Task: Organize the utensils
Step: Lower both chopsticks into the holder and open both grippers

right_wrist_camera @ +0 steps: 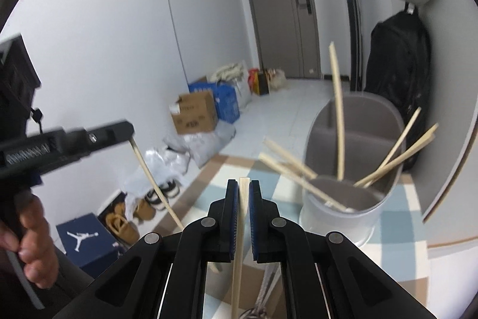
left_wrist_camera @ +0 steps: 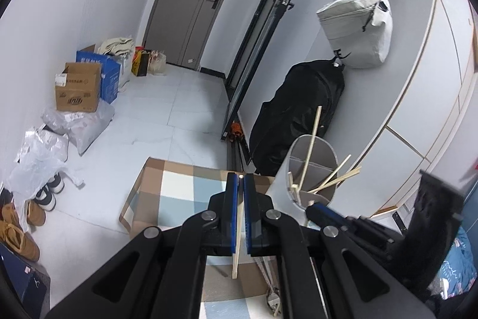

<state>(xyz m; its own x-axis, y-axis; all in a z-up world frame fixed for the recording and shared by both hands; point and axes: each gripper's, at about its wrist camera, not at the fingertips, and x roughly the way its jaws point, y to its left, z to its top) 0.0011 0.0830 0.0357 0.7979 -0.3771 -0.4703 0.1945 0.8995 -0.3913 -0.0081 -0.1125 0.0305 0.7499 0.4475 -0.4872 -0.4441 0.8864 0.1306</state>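
Note:
In the left wrist view my left gripper [left_wrist_camera: 240, 177] is shut on a pale wooden chopstick [left_wrist_camera: 236, 253] that hangs down between its blue pads. My right gripper [right_wrist_camera: 244, 183] is likewise shut on a second chopstick [right_wrist_camera: 239, 259], held upright. A grey divided utensil holder [right_wrist_camera: 355, 139] stands on the checked cloth [right_wrist_camera: 209, 184] just ahead and to the right, with several chopsticks leaning in it. The holder [left_wrist_camera: 310, 166] also shows right of the left gripper. The left gripper [right_wrist_camera: 130, 129] appears at the left of the right wrist view, its chopstick [right_wrist_camera: 155, 184] slanting down.
A person's hand [right_wrist_camera: 33, 244] grips the left tool's handle. Cardboard boxes [left_wrist_camera: 79, 87], plastic bags and shoes [left_wrist_camera: 21, 226] line the floor at the left. A black bag [left_wrist_camera: 298, 115] and a grey bag [left_wrist_camera: 358, 29] hang on the right wall. A grey striped item [right_wrist_camera: 257, 313] lies on the table below.

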